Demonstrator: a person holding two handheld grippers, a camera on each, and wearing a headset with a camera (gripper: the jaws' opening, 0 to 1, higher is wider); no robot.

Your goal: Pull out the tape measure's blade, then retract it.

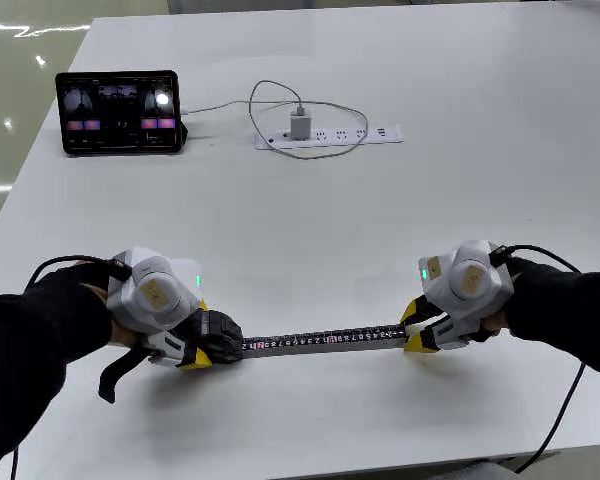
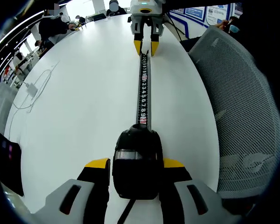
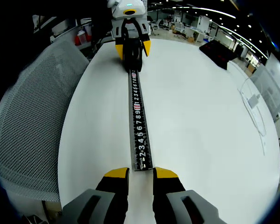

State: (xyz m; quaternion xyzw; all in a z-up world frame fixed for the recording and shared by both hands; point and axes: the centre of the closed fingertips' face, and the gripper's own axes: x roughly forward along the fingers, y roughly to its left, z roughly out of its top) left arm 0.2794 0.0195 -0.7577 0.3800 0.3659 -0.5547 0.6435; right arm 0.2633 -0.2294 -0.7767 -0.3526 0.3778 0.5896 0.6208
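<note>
The black tape measure case (image 1: pixel 220 336) rests on the white table (image 1: pixel 310 240) near its front edge. My left gripper (image 1: pixel 207 336) is shut on it, and in the left gripper view the case (image 2: pixel 137 161) sits between the yellow-tipped jaws of that gripper (image 2: pixel 135 164). The blade (image 1: pixel 325 340) is pulled out to the right and lies flat on the table with its numbers up. My right gripper (image 1: pixel 412 328) holds the blade's far end. In the right gripper view the blade (image 3: pixel 138 116) ends between the tips of my right gripper (image 3: pixel 141 175).
A tablet (image 1: pixel 120 110) stands at the back left. A white power strip (image 1: pixel 330 135) with a charger and a looped cable lies at the back middle. A grey mesh chair back (image 2: pixel 242 102) (image 3: pixel 32 116) stands just off the table's front edge.
</note>
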